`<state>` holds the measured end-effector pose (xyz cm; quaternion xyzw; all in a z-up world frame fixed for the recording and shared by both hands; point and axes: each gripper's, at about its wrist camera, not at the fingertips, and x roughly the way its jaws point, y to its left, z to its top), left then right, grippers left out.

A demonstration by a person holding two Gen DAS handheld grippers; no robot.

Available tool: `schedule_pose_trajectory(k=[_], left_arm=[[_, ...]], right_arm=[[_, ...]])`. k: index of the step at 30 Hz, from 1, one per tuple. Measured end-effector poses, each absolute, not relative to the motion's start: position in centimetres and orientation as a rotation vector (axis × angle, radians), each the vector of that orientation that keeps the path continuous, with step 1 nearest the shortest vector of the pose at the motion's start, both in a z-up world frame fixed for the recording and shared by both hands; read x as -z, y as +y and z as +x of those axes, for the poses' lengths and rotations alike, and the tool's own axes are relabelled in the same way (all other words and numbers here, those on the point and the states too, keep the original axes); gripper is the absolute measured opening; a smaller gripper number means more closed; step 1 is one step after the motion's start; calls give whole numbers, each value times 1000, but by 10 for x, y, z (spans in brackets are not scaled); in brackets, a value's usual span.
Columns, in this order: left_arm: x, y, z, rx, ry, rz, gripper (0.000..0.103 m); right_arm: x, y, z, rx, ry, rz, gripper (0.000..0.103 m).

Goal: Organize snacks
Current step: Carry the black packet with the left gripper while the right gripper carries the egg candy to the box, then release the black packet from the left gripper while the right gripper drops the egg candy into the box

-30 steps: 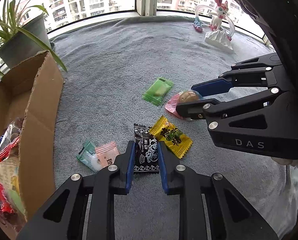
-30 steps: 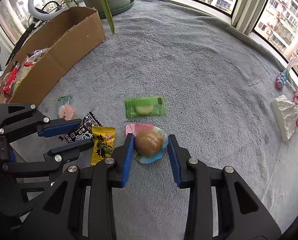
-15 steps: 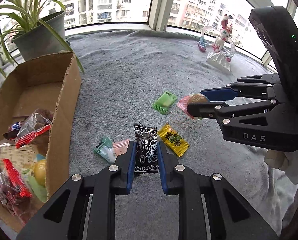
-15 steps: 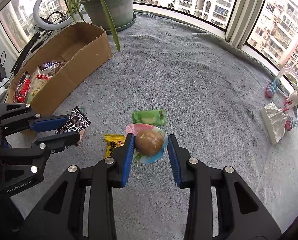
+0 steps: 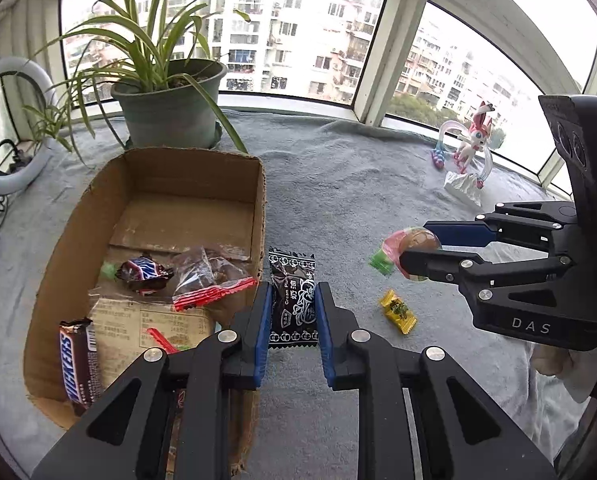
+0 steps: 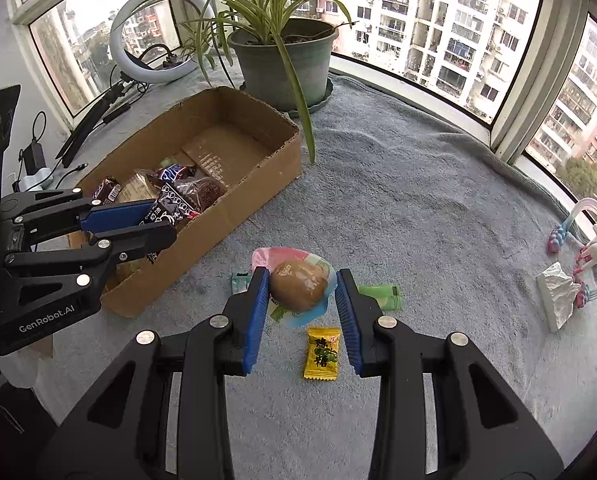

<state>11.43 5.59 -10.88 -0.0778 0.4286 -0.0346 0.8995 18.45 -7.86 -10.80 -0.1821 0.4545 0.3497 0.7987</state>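
My left gripper [image 5: 292, 304] is shut on a black snack packet [image 5: 293, 297] and holds it in the air at the right wall of the cardboard box [image 5: 158, 184]. It also shows in the right wrist view [image 6: 166, 216], over the box [image 6: 234, 208]. My right gripper [image 6: 301, 294] is shut on a pink-and-blue packet with a brown egg [image 6: 298, 290], lifted above the grey cloth; it shows in the left wrist view [image 5: 416, 246]. A yellow candy [image 6: 323, 353] [image 5: 397, 311] and a green packet [image 6: 382, 296] lie on the cloth.
The box holds several snacks, among them a Snickers bar [image 5: 76, 360]. A potted plant [image 5: 170, 108] stands behind the box. A toy figure on a white base [image 5: 466, 160] stands at the far right. A ring light [image 6: 154, 36] and cables lie left of the box.
Both grippers have risen with their packets. The left one has carried the black packet left to the box edge. The right one holds the egg packet higher above the cloth.
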Motion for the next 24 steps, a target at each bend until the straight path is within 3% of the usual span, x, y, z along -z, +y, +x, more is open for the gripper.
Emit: schedule_pose_trajectory(k=[24], left_arm=[[106, 155, 119, -76, 868, -219, 20]], right_arm=[[114, 24, 173, -877, 982, -430, 35]])
